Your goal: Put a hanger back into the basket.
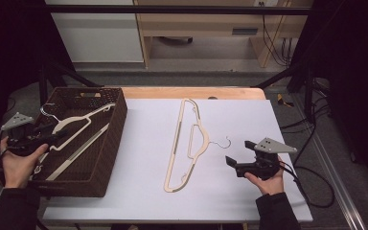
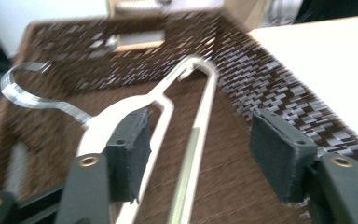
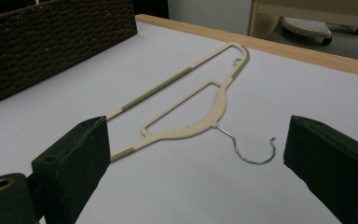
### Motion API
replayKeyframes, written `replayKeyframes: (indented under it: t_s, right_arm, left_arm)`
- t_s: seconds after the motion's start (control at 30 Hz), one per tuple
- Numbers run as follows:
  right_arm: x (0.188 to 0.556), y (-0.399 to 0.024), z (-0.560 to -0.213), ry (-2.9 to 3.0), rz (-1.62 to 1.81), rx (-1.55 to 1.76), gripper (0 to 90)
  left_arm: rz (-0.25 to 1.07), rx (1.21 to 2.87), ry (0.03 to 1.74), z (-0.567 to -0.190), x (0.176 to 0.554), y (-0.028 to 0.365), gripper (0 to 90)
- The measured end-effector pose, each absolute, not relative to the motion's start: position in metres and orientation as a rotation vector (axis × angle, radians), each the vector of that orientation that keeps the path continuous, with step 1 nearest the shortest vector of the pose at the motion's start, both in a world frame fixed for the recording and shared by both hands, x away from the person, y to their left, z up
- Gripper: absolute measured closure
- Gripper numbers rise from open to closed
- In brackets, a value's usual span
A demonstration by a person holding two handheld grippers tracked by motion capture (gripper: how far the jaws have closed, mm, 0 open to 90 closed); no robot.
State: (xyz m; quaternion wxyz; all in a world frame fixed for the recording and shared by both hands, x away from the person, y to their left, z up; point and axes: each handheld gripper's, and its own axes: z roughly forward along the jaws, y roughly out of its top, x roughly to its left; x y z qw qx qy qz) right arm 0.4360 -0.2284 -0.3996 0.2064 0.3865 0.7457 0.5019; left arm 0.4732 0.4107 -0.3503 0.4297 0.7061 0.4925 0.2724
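Grey floor, wooden furniture behind (dim room).

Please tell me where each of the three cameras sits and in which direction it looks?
High view: above the person's side, looking forward and down at the white table; both hands show.
Left gripper view: on the left tongs, facing the cream plastic hanger in the brown woven basket.
Right gripper view: on the right tongs, facing the cream table hanger; this shares the basket.
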Motion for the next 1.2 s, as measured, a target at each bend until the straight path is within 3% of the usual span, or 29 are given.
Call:
replayKeyframes:
  t_s: [0.4, 0.67, 1.2]
  right_arm:
    - [0.435, -0.231, -0.398, 2.062, 1.409, 1.074, 6.9]
    - [0.434, -0.231, -0.398, 2.059, 1.413, 1.067, 6.8]
    - [0.438, -0.228, -0.404, 2.081, 1.386, 1.072, 6.8]
  left_arm:
    - [0.651, 1.709, 0.996, -0.341, 0.452, 0.333, 11.6]
    - [0.615, 1.718, 0.942, -0.355, 0.44, 0.294, 8.5]
    - [0.576, 1.78, 0.836, -0.356, 0.426, 0.258, 8.6]
